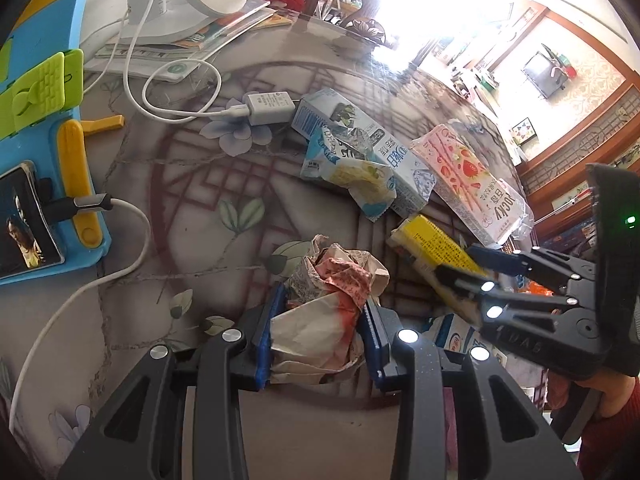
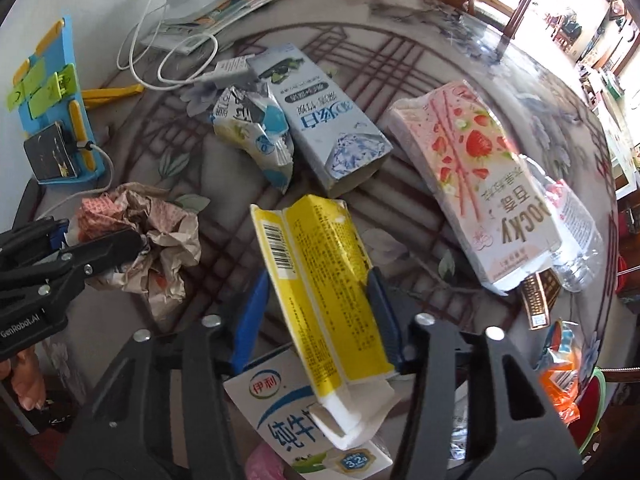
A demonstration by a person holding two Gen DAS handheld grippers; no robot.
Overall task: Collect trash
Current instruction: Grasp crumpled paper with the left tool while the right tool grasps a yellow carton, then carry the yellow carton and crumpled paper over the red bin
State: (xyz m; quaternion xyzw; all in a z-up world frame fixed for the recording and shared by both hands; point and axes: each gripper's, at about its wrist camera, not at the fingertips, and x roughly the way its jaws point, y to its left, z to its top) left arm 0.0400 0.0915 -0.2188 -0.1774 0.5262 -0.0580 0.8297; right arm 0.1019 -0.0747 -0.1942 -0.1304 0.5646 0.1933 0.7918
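My left gripper (image 1: 318, 328) is shut on a crumpled paper wrapper (image 1: 328, 312), its blue pads pressing both sides; the wrapper also shows in the right wrist view (image 2: 160, 232) with the left gripper (image 2: 120, 248) on it. My right gripper (image 2: 316, 308) straddles a flattened yellow carton (image 2: 324, 280). Its right pad touches the carton; the left pad stands slightly apart. The right gripper (image 1: 460, 268) shows on the yellow carton (image 1: 436, 248) in the left wrist view. A pink Pocky box (image 2: 472, 172), a blue-white box (image 2: 324, 120) and a crumpled blue packet (image 2: 256, 128) lie beyond.
A milk carton (image 2: 288, 412) lies under the yellow carton. A plastic bottle (image 2: 576, 232) and orange wrappers (image 2: 560, 388) are at right. A blue phone stand (image 1: 48, 120) with phone, a white charger (image 1: 268, 108), cables and a lamp base (image 1: 200, 4) are at left and back.
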